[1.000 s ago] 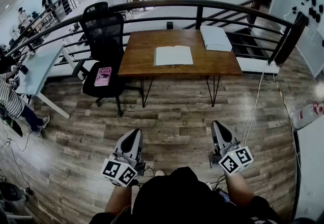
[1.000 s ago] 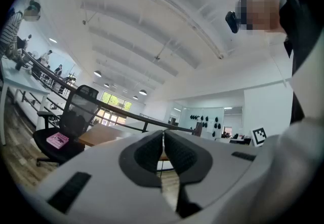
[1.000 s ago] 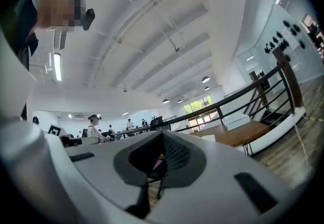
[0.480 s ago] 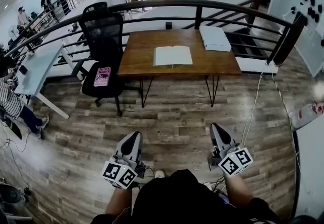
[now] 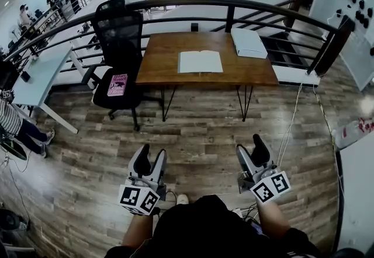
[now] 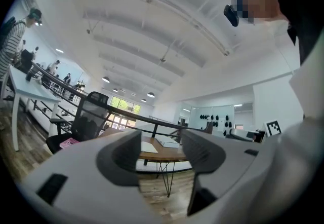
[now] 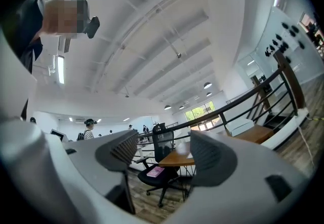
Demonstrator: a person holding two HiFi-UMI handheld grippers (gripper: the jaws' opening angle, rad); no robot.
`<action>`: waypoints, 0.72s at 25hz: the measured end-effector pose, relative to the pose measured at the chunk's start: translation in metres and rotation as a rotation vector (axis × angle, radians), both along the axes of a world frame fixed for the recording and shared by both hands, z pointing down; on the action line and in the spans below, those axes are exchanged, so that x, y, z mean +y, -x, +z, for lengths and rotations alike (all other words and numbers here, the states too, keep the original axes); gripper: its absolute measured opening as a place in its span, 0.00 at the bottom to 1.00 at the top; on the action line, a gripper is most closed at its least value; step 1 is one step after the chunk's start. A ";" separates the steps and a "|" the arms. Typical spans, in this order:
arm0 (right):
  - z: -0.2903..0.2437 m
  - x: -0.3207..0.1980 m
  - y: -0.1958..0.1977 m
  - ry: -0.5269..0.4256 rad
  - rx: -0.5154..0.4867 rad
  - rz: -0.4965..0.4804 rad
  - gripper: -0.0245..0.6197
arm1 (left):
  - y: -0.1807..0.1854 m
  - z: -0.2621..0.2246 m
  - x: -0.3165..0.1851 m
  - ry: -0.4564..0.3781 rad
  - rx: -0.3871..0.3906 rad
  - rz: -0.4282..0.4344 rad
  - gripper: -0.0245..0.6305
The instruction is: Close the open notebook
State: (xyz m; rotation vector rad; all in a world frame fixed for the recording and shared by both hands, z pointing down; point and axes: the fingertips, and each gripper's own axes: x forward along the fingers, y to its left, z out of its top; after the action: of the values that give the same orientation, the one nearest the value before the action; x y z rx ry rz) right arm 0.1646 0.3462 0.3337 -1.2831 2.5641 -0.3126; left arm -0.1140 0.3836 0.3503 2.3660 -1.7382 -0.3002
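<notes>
Looks down across a wide stretch of plank floor toward a curved black railing at a mezzanine's edge. Faces a brown wooden table set against that railing, with a black mesh office chair just beside its left end. Finds the open notebook lying flat near the table's middle, pages up, spread running left to right and spine pointing away toward the railing; a white boxy item at the far right corner, a pink book on the chair seat. Holds the left gripper and right gripper low and level over bare floor, well apart from the table. Shows both sets of jaws just having opened, the right wider than the left, with nothing between either pair but the distant room. Places the notebook straight ahead, roughly midway between the two grippers, neither clearly nearer. Probably calls for a walk up to the table before lifting one side and folding it across the spine.
</notes>
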 end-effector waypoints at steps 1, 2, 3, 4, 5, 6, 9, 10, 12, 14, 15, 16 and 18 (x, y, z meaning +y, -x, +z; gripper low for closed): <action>-0.003 0.001 0.001 -0.010 -0.002 0.007 0.55 | 0.002 -0.001 -0.001 0.002 -0.007 -0.007 0.46; -0.004 0.001 0.002 -0.014 -0.001 0.015 0.59 | 0.004 -0.001 -0.001 0.004 -0.009 -0.009 0.48; -0.003 0.000 0.004 -0.014 0.003 0.022 0.60 | 0.007 0.000 -0.002 0.005 -0.010 -0.010 0.50; -0.002 -0.001 0.007 -0.011 0.007 0.027 0.61 | 0.011 0.001 -0.002 0.006 -0.012 -0.009 0.51; 0.000 -0.002 0.011 -0.005 0.010 0.032 0.61 | 0.015 0.002 -0.002 0.006 -0.016 -0.009 0.51; 0.002 -0.005 0.015 0.003 0.011 0.037 0.61 | 0.020 0.003 -0.004 0.005 -0.018 -0.009 0.52; 0.005 -0.014 0.030 0.018 0.026 0.041 0.61 | 0.033 0.004 -0.008 -0.001 -0.001 -0.003 0.52; 0.005 -0.016 0.035 0.018 0.031 0.041 0.61 | 0.037 0.005 -0.009 -0.003 0.005 0.004 0.52; 0.003 -0.020 0.046 0.016 0.033 0.048 0.61 | 0.044 0.005 -0.012 -0.006 0.008 0.019 0.52; 0.000 -0.020 0.056 0.015 0.037 0.060 0.61 | 0.052 0.003 -0.014 -0.011 0.010 0.037 0.52; 0.000 -0.020 0.061 0.016 0.041 0.064 0.61 | 0.055 0.003 -0.015 -0.015 0.011 0.047 0.52; 0.000 -0.020 0.065 0.015 0.047 0.066 0.61 | 0.059 0.003 -0.016 -0.018 0.009 0.054 0.52; 0.000 -0.020 0.072 0.011 0.057 0.074 0.61 | 0.067 0.005 -0.019 -0.021 0.002 0.061 0.52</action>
State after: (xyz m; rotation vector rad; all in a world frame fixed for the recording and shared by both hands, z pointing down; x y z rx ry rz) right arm 0.0922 0.3266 0.3340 -1.4069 2.5573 -0.2788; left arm -0.1806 0.3649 0.3550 2.4270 -1.6667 -0.3136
